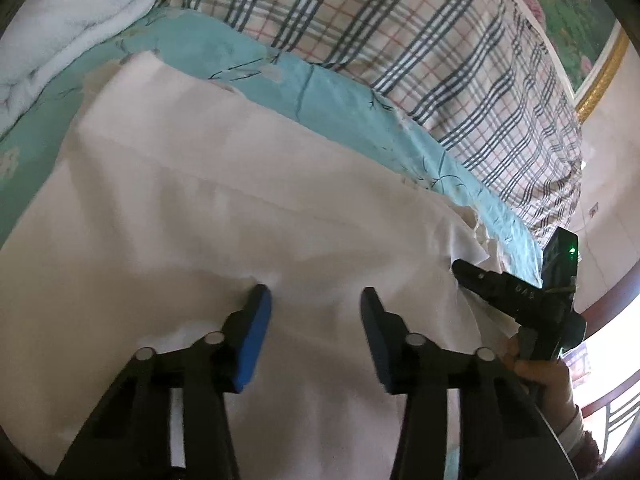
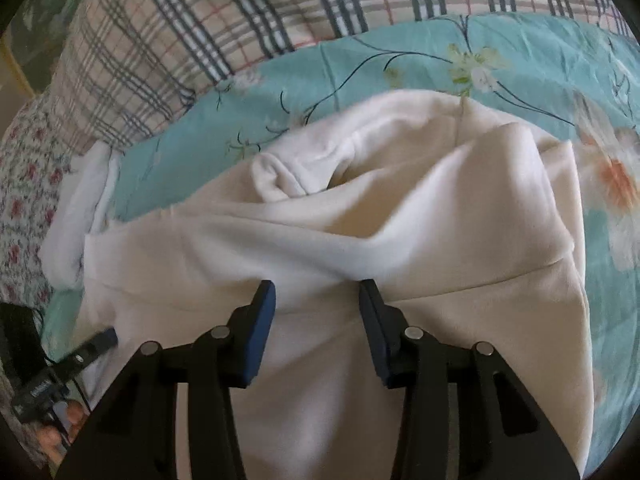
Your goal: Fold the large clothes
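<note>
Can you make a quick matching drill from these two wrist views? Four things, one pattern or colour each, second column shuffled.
Column 1:
1. garment
2. sheet
3. quilt
4. pads

Column 2:
A. teal with flower print
B. blue
C. plain cream-white
D. plaid in grey, navy and red lines

Pairs: 1-C, 2-A, 3-D, 4-B
</note>
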`<state>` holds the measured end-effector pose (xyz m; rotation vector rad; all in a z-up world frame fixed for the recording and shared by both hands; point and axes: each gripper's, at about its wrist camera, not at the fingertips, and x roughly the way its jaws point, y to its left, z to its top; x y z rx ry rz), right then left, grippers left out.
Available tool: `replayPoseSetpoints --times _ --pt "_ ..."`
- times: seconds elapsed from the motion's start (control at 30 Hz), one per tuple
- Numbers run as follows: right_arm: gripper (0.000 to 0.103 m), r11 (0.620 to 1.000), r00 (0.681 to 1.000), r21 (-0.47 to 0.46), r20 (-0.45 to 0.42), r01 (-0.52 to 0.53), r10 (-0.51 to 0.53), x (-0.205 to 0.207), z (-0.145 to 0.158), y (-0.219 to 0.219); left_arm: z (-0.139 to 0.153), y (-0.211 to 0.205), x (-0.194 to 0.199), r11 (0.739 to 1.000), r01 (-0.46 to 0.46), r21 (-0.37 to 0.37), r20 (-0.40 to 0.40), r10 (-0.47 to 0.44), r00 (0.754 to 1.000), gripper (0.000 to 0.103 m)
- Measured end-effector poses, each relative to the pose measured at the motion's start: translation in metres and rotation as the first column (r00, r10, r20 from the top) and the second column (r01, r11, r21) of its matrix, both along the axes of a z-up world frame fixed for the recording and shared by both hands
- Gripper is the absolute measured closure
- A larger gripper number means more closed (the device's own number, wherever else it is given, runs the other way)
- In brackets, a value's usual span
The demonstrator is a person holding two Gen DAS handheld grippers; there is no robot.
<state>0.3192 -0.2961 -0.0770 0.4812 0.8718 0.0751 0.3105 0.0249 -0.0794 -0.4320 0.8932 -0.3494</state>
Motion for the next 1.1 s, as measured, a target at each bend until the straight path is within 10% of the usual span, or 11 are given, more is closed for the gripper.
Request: replayPoseSetpoints --times 0.47,0.77,1.1 --pt "0.059 0.984 0.995 0.17 0.094 -0.059 0.043 -0.122 0.006 0.044 -0.006 0.051 -0.145 0.983 -0.137 -0.126 -0.053 0.131 0.99 0.032" --pt "0.08 0.984 0.994 0.159 0.092 -0.075 0.061 -0.138 0.005 0.063 -0.023 0.079 -0.137 0.943 -0.255 -0.214 -0.099 0.239 0.966 0.031" --pt "0.093 0.97 0.969 0.036 0.064 -0.242 0.239 -0.07 0.012 0.12 -0.033 0.102 -0.098 0.907 -0.34 -0.251 -0.113 0.321 0.94 0.087"
